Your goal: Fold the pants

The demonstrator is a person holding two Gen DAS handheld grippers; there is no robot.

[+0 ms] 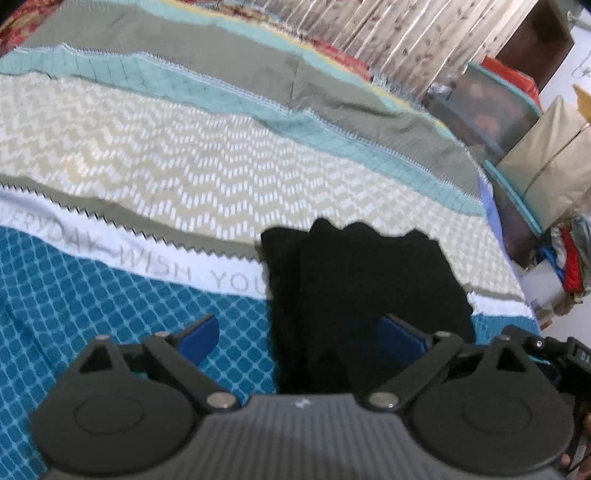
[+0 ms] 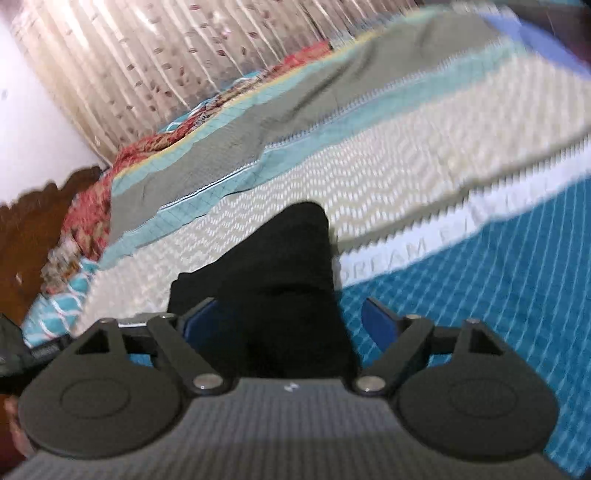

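One pair of black pants (image 1: 354, 280), folded into a compact bundle, lies on a bed, across the bedspread (image 1: 184, 177). In the left wrist view the bundle sits straight ahead of the left claw (image 1: 301, 336), its near end reaching in between the two blue pads; the right-hand pad overlaps the dark cloth, though whether it touches is unclear. The left claw's jaws stand wide apart and grip nothing. It points downward at a slant toward the bed.

In the right wrist view the same pants (image 2: 280, 266) lie ahead of the right claw (image 2: 291, 325) and between its two blue pads, nearer the left-hand pad. This claw is also spread wide and holds nothing. It too tilts down toward the bed, and the view is rolled to one side.

The bedspread has bands of blue check, white with grey lettering, beige zigzag, pale teal and grey. One pleated curtain (image 1: 399, 33) hangs beyond the far edge of the bed. To the right of the left claw, off the bed, stand stacked bags and boxes (image 1: 517, 122).
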